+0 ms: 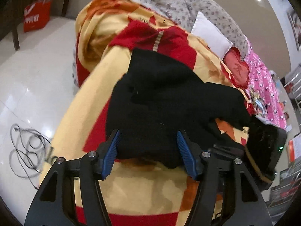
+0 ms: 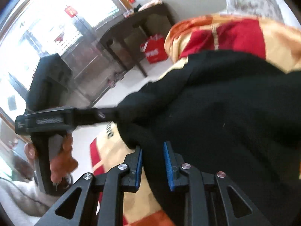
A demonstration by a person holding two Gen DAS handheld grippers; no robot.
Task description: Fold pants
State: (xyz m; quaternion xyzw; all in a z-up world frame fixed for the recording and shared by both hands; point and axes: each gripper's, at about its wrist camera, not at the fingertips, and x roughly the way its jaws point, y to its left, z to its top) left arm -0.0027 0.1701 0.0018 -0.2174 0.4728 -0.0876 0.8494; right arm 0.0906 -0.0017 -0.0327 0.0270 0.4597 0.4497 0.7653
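The black pants (image 1: 169,98) lie bunched on a yellow, red and orange blanket (image 1: 84,116) that covers a bed. My left gripper (image 1: 148,133) stands open at the near edge of the pile; its blue pads (image 1: 112,150) sit wide apart with black cloth lying loosely between them. In the right wrist view the pants (image 2: 225,113) fill the right half. My right gripper (image 2: 152,146) has its jaws narrow, and a fold of the black cloth fills the gap between the blue pads (image 2: 169,165). The left gripper (image 2: 105,114) shows from the side there, held by a hand (image 2: 62,156).
A white pillow (image 1: 208,35), a grey floral quilt (image 1: 178,1) and pink cloth (image 1: 263,86) lie farther along the bed. On the white tiled floor stand a red bag (image 1: 36,17) and loose cables (image 1: 24,150). A dark wooden table (image 2: 135,24) stands beyond the bed.
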